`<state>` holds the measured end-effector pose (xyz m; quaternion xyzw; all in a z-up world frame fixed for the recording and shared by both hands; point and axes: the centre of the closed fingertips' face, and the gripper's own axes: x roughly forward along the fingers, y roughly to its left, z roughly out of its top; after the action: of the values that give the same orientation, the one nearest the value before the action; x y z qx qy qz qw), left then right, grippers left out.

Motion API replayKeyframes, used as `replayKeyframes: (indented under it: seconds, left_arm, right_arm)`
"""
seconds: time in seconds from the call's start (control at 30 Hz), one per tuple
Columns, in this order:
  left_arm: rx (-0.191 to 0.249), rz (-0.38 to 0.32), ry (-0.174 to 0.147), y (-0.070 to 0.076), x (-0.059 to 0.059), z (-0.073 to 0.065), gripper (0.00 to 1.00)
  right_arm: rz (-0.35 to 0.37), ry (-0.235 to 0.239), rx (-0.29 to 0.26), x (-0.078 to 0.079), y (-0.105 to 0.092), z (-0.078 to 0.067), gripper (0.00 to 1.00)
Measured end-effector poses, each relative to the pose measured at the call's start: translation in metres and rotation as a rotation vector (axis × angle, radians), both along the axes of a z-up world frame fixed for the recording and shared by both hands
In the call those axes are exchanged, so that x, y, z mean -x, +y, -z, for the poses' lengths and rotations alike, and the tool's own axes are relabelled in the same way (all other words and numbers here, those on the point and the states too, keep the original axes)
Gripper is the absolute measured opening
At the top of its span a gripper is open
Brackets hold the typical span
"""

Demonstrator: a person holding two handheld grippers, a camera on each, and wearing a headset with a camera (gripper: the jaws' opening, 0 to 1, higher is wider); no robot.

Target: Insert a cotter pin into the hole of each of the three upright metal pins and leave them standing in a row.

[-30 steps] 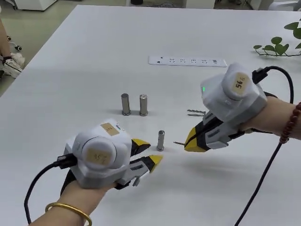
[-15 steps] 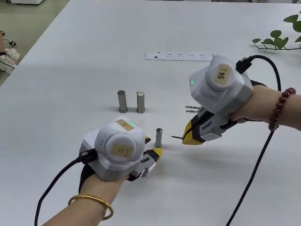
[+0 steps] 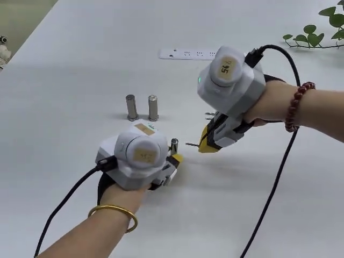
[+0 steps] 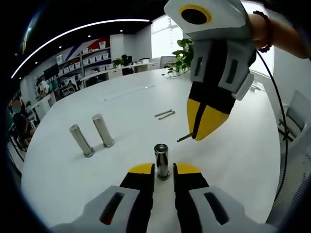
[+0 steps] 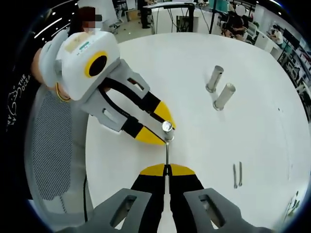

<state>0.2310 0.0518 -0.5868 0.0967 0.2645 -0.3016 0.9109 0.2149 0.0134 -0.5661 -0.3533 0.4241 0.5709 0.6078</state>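
left gripper [image 4: 164, 170]: jaws closed on the base of an upright metal pin [image 4: 161, 160]
right gripper [image 5: 166, 170]: jaws pinched on a cotter pin [image 5: 166, 153], held level
cotter pin tip: aimed at the held pin's upper part, just beside it, not in
two free metal pins [image 3: 131, 107]: upright, side by side, nearer the bench's [image 3: 80, 54] far edge
spare cotter pins [image 4: 165, 114]: flat on the bench, beyond the right gripper

White pwr strip [image 3: 185, 54] at far side of table [image 3: 80, 64] (plant [image 3: 317, 29] at right).
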Motion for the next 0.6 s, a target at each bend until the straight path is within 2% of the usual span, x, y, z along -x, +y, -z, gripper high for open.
replayKeyframes:
  seconds: [0.37, 0.6]
  left_arm:
    - [0.021, -0.024, 0.015, -0.0011, -0.0025, 0.0038, 0.08]
    - [0.016, -0.027, 0.017, -0.0003, -0.0032, 0.0060, 0.06]
  right_arm:
    - [0.009, 0.022, 0.006, -0.0016, 0.0029, 0.0023, 0.00]
    - [0.009, 0.029, 0.005, -0.0013, 0.0068, 0.0029, 0.00]
